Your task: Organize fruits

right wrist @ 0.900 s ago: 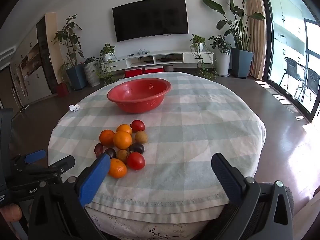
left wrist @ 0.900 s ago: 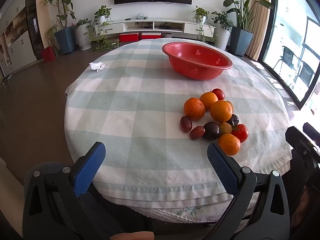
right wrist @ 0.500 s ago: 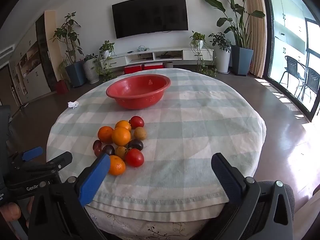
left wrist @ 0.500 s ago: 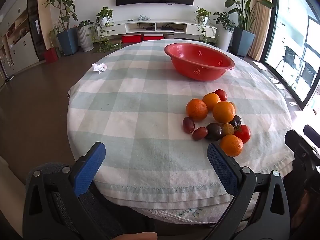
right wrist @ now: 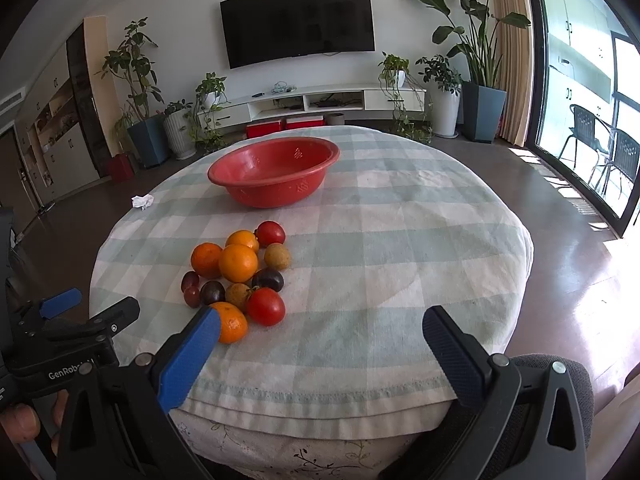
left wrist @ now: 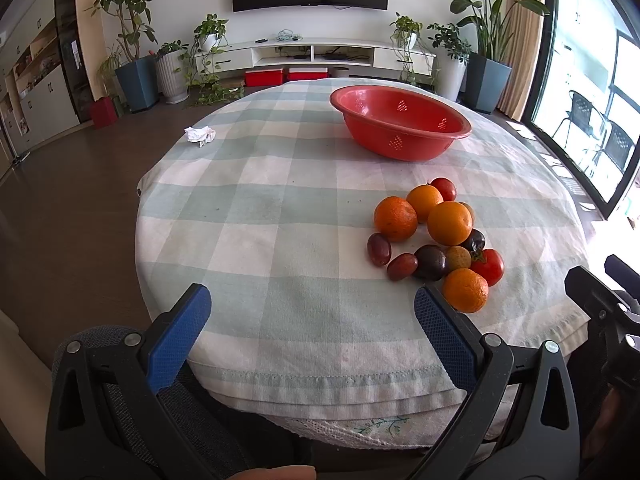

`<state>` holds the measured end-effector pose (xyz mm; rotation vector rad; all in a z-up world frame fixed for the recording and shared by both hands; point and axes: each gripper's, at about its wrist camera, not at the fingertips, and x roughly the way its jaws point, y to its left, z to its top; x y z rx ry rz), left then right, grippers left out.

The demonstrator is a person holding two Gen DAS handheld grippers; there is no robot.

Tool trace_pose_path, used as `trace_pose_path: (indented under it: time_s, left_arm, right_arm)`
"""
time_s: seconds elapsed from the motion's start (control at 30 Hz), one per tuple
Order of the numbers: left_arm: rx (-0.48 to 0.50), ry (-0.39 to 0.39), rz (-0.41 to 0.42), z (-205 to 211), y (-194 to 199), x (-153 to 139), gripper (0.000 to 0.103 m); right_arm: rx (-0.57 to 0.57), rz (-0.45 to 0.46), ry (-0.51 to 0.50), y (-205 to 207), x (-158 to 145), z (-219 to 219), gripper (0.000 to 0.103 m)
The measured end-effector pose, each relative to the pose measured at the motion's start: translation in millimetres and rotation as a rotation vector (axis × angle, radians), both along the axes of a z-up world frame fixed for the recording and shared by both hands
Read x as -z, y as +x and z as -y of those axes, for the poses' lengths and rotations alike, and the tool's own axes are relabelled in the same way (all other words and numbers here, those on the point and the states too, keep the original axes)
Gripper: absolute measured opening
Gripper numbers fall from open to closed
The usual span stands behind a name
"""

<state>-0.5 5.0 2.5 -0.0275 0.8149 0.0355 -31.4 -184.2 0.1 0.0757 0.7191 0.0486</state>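
A heap of fruit (left wrist: 436, 240) lies on the checked tablecloth: several oranges (left wrist: 449, 223), red tomatoes (left wrist: 489, 266), dark plums and small brown fruits. It also shows in the right wrist view (right wrist: 238, 276). An empty red perforated bowl (left wrist: 400, 128) stands behind it, also in the right wrist view (right wrist: 274, 172). My left gripper (left wrist: 312, 312) is open and empty at the table's near edge, its right finger beside the nearest orange (left wrist: 466, 290). My right gripper (right wrist: 320, 332) is open and empty, its left finger in front of that orange (right wrist: 231, 322).
A crumpled white paper (left wrist: 200, 135) lies at the table's far left edge. The round table (right wrist: 400, 240) drops off on all sides. A grey chair back (left wrist: 180, 408) sits under the left gripper. Potted plants and a TV shelf stand along the far wall.
Both grippers have moved slightly forward toward the table, so the fruit heap and bowl look a little nearer. Nothing was grasped; the jaws stay open.
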Motion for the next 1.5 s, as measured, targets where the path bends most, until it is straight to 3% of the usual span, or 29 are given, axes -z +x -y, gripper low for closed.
trace_pose_path:
  time_s: [1.5]
  left_arm:
    - [-0.002,0.006,-0.004,0,-1,-1,0.103]
  right_arm:
    - [0.038,-0.079,0.001,4,14,5,0.103]
